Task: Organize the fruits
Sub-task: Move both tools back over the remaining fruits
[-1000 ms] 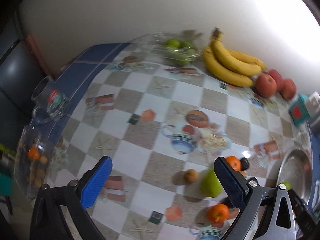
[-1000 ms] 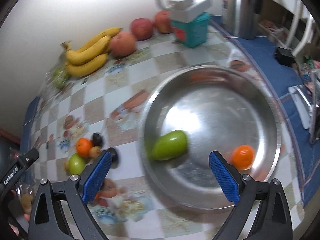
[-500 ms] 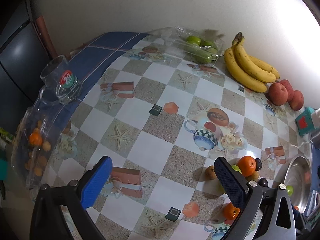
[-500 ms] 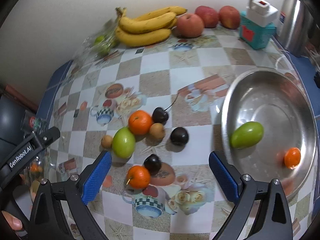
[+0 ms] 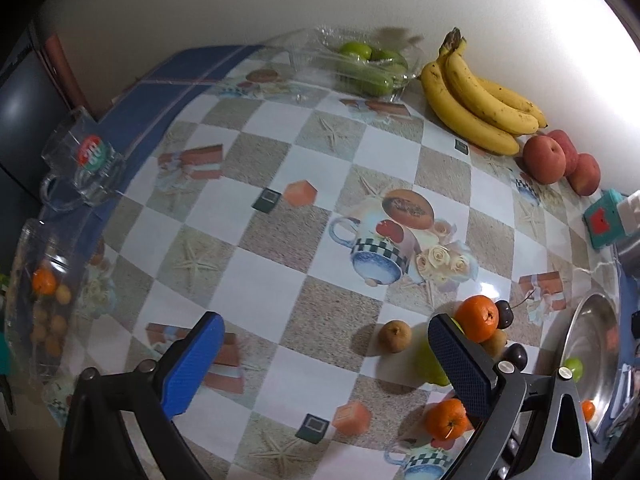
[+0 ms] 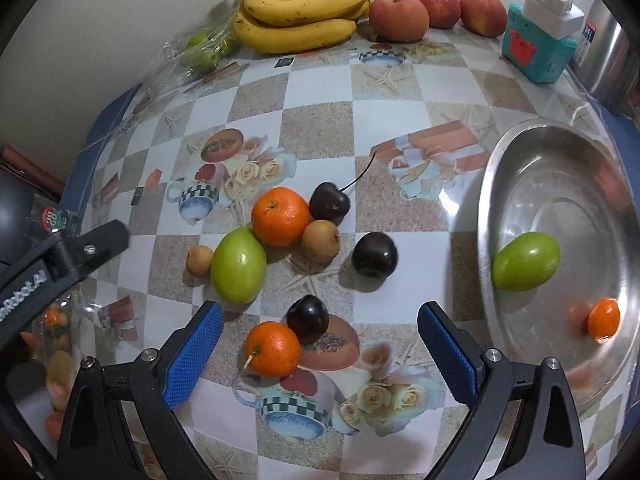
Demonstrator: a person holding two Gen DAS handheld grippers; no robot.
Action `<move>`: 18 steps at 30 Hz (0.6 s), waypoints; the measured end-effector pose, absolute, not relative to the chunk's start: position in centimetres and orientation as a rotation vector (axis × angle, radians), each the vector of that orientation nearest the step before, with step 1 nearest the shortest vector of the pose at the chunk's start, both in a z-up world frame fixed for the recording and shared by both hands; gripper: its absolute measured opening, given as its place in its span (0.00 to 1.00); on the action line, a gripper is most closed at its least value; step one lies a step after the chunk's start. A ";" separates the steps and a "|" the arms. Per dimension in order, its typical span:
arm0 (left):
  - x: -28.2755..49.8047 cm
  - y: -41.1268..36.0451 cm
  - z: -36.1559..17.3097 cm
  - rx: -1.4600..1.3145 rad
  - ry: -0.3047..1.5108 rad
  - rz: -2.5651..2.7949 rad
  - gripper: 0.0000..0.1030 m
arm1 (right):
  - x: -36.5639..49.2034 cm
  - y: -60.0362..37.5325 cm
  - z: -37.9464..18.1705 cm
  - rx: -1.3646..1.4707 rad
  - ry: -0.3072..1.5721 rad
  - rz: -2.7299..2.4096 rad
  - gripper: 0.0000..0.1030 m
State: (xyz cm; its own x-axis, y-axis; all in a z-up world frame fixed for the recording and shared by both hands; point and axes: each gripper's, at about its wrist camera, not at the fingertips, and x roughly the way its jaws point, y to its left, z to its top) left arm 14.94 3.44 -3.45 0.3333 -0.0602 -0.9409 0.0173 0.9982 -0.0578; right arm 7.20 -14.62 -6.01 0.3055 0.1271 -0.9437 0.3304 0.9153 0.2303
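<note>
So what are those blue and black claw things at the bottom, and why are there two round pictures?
Each is a hand-held gripper, a two-finger claw a person carries. A camera on each one makes the two round pictures. The left hand-held gripper and the right hand-held gripper are both open and hold nothing. On the checkered table lie bananas, apples, two oranges, green fruits and dark cherries. A metal bowl already has a green fruit and a small orange in it.
</note>
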 end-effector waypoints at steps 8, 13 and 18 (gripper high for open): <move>15.8 3.5 -5.0 -0.099 1.271 -0.054 0.98 | 7.7 -14.9 -6.6 0.443 1.250 -0.139 0.90; 16.0 2.8 -6.1 -0.111 1.303 -0.081 0.90 | 7.7 -15.1 -7.4 0.434 1.279 -0.153 0.69; 16.1 2.1 -6.9 -0.113 1.328 -0.106 0.74 | 7.7 -15.1 -7.8 0.457 1.288 -0.133 0.54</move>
